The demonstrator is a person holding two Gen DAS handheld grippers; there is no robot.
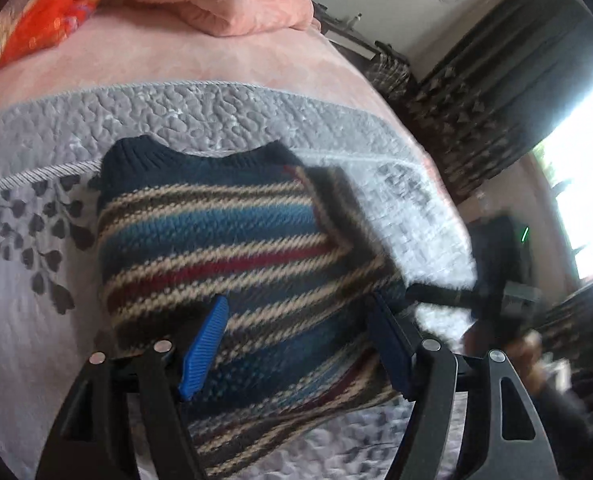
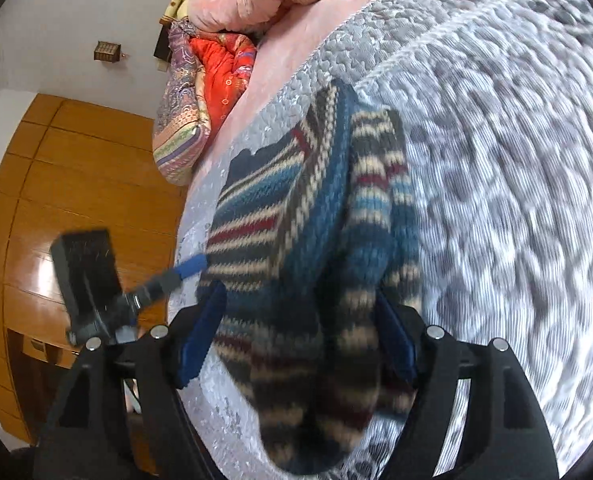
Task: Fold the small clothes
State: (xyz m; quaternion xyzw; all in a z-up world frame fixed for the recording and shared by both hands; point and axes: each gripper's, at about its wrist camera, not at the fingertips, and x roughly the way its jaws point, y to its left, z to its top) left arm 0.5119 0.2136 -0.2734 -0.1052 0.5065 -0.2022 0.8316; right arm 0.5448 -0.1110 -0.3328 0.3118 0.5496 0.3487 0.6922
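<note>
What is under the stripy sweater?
The stripy sweater lies on a grey quilted bedspread, which shows all around it. A sleeve is folded onto it. Whatever lies directly beneath the sweater is covered.

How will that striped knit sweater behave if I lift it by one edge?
The sweater will probably drape limply: its sleeve already hangs folded over the body. The chunky knit looks fairly heavy for its size and likely stretches. The ribbed blue fingers should hold it.

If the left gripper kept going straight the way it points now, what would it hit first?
The striped sweater. The left gripper is open with its blue fingers spread over the sweater's lower part, so the knit lies directly ahead. How far above the fabric it hovers is unclear.
</note>
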